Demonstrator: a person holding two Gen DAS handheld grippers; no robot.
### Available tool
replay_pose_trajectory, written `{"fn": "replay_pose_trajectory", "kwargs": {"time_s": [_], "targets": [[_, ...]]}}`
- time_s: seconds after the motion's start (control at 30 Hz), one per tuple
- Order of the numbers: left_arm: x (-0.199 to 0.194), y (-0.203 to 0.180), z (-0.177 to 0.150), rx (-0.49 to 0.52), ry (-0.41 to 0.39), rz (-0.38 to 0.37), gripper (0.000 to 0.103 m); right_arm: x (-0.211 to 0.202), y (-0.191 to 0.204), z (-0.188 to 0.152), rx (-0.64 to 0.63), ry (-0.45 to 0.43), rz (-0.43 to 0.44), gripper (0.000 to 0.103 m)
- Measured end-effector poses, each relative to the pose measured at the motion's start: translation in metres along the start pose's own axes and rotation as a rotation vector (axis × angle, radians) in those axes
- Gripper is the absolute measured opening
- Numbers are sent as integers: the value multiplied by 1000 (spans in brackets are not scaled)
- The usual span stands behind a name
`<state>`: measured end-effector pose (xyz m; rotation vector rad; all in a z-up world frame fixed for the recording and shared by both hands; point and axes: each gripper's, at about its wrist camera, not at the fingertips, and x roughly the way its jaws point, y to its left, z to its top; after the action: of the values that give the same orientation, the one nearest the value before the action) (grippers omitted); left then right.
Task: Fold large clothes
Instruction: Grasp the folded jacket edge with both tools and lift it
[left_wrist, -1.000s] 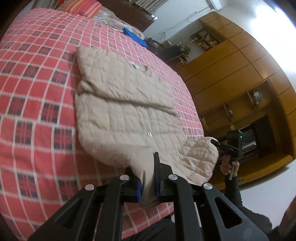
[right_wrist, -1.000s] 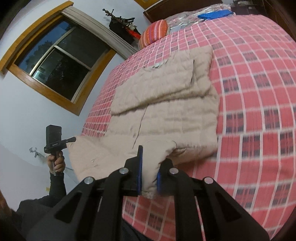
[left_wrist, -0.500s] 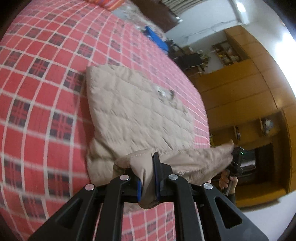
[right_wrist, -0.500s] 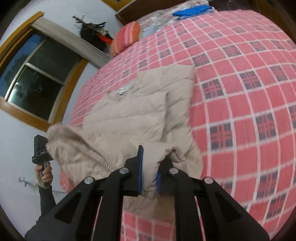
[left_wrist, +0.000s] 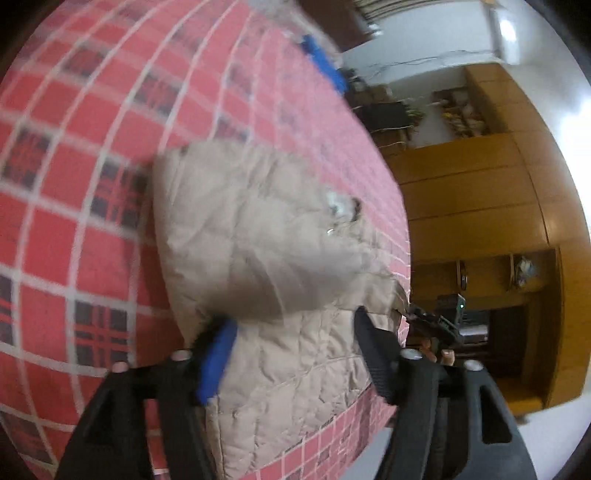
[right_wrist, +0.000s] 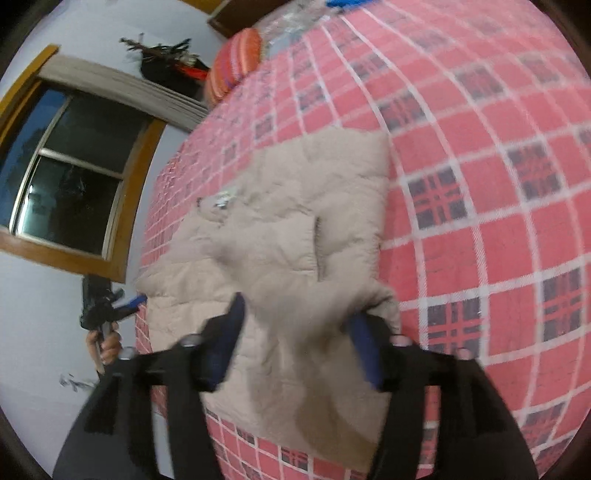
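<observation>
A beige quilted jacket lies folded on the red plaid bed cover, its lower half doubled over the upper half. My left gripper is open, fingers spread wide just above the folded edge at the near left corner. In the right wrist view the jacket shows the same fold, and my right gripper is open over its near right corner. Fabric lies between and under both pairs of fingers, but neither pair pinches it. Each gripper also appears in the other's view, hand-held: the right gripper and the left gripper.
A striped pillow and a blue cloth lie at the head of the bed. Wooden cupboards stand to the right, and a dark window to the left. Plaid cover surrounds the jacket.
Both grippers carried the jacket's hem up and forward over its upper half, then opened and let go. The hem now rests on the jacket.
</observation>
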<state>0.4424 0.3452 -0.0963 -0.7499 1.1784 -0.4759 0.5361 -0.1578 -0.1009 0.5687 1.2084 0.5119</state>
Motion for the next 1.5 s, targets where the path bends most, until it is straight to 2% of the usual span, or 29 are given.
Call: {"fn": "replay_pose_trajectory", "kwargs": {"time_s": [0.1, 0.17, 0.27, 0.43, 0.53, 0.57, 0.63, 0.67, 0.7, 0.8, 0.9, 1.03, 1.3, 1.5], "targets": [[-14, -6, -2, 66, -65, 44, 78, -13, 8, -4, -52, -35, -20, 68], [-10, -3, -7, 114, -81, 129, 78, -15, 5, -5, -63, -63, -42, 67], [7, 10, -15, 137, -58, 213, 78, -4, -10, -7, -49, -70, -94, 64], [26, 25, -21, 154, -35, 257, 78, 23, -27, -8, -62, -55, -153, 61], [33, 23, -23, 166, -44, 276, 77, 30, -27, -11, -70, -57, -147, 49], [33, 22, -23, 176, -55, 283, 75, 31, -26, -12, -75, -59, -150, 40], [33, 18, -25, 183, -52, 293, 43, 30, -21, -14, -99, -84, -168, 30], [33, 17, -26, 186, -57, 309, 33, 28, -18, -15, -113, -94, -176, 23], [32, 15, -27, 198, -73, 327, 26, 25, -14, -17, -130, -109, -181, 17], [29, 6, -33, 235, -99, 365, 14, 17, -5, -21, -159, -143, -194, 13], [20, -7, -37, 273, -136, 367, 7, 6, 9, -25, -195, -176, -208, 12], [9, -35, -43, 350, -171, 359, 6, -7, 26, -26, -240, -200, -225, 11], [-12, -62, -47, 409, -232, 348, 5, -26, 44, -25, -272, -255, -229, 11], [-40, -86, -12, 409, -322, 307, 5, -46, 63, 1, -285, -344, -228, 11]]}}
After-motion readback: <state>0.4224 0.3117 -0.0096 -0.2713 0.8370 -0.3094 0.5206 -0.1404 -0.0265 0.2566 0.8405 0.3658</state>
